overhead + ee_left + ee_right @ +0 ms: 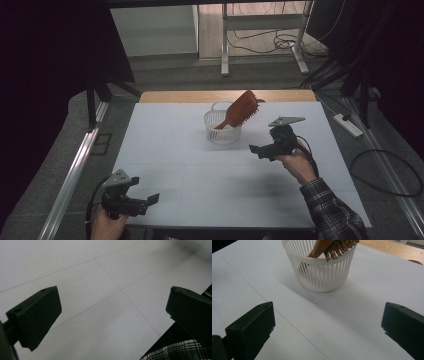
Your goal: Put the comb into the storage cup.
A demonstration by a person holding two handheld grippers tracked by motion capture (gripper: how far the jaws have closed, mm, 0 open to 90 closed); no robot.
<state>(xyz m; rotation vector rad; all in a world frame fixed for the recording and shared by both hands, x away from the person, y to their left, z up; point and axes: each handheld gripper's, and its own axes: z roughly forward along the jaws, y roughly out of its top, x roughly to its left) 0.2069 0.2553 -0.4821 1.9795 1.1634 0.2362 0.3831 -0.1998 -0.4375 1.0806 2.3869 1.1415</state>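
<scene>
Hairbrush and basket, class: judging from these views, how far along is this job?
Done, it seems: the wooden hairbrush stands handle-down in the white basket, its head leaning over the rim. In hand: nothing; the right gripper is open, apart from the basket, and the left gripper is open near the table edge. Nothing visible seems left.

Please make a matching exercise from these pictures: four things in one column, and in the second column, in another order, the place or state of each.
Things:
1. brush
2. basket
3. left tongs
4. right tongs

Places or states:
A. open, near the table's front left corner
B. white, slotted wall, stands on the table
C. open, just right of the basket
D. leans handle-down in the basket, head over the rim

Pairs: 1-D, 2-B, 3-A, 4-C
</scene>
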